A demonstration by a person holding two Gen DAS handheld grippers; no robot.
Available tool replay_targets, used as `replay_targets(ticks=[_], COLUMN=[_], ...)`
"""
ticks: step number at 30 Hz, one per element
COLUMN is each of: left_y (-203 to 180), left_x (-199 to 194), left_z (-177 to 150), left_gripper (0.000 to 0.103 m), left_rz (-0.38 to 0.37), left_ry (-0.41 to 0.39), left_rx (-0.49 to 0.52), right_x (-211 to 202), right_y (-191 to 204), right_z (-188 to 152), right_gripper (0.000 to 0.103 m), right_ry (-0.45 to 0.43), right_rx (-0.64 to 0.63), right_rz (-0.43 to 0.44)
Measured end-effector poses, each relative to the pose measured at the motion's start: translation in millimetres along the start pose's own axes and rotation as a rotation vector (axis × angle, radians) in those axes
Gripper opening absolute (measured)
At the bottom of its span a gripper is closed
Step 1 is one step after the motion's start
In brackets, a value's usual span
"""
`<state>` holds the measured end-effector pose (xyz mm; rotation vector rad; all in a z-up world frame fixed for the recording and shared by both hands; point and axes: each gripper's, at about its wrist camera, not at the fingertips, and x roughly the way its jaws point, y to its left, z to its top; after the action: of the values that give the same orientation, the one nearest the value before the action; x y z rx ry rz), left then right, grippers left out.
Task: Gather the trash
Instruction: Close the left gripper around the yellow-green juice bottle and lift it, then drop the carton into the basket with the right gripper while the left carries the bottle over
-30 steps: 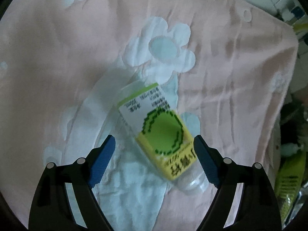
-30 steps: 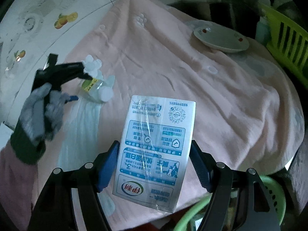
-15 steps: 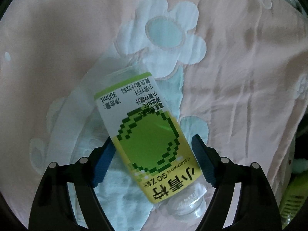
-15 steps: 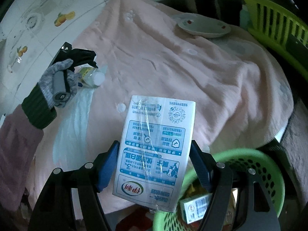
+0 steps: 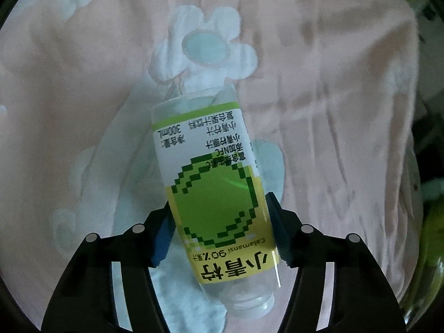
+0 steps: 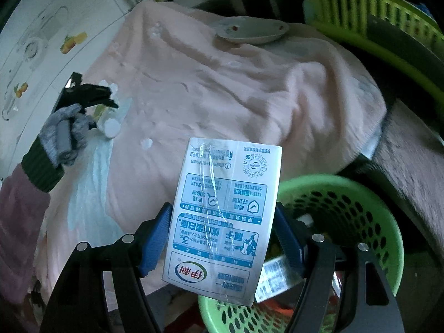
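Both jaws are closed on trash. Left gripper [image 5: 220, 230] clamps a clear bottle [image 5: 213, 191] across its yellow-green label, blue pads pressed to either side, the cap end nearest the camera and the base pointing away, tilted a little left. Right gripper [image 6: 222, 236] pinches a flattened blue-and-white carton [image 6: 222, 216] by its side edges, the print upside down. Just beneath and right of the carton sits a round green bin [image 6: 349, 208] with perforated walls and some packaging inside. Beyond the bottle lies a pink blanket [image 5: 319, 111] with a white flower [image 5: 205, 52] stitched on it. In the right wrist view, a gloved hand [image 6: 62, 131] holds the left gripper and bottle at the left above the blanket. Farther back a plate [image 6: 251, 30] rests on the blanket, with a green crate [image 6: 369, 8] beside it at the right.
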<state>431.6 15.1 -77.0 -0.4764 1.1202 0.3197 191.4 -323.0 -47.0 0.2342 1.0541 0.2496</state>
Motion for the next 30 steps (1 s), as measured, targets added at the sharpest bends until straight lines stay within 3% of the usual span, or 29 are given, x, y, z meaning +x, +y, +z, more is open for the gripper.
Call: replay_targets(ticks=[10,19,27,30], left_y=[9,19,-13,-28], left_x=[-44,-98,-136,-141], left_z=[-43,-91,-152,-175], left_gripper=[0.059,0.058,0.058,0.058], left_rz=[-0.137,-0.277,-0.399,-0.434], left_ry=[0.016,0.014,0.032,0.048], left_rx=[0.171,0.318,0.463,0.516], right_x=[-28,-36,-42,-42], right_y=[-16,-43,-63,-63], right_z=[-42,-78,-98,-103], right_gripper=[0.069,0.07,0.071,0.078], right_ry=[-0.042,-0.035,-0.032,-0.035], right_rx=[0.058,0.107,0.148,0.15], right_rz=[-0.069,-0.194,-0.224,-0.221])
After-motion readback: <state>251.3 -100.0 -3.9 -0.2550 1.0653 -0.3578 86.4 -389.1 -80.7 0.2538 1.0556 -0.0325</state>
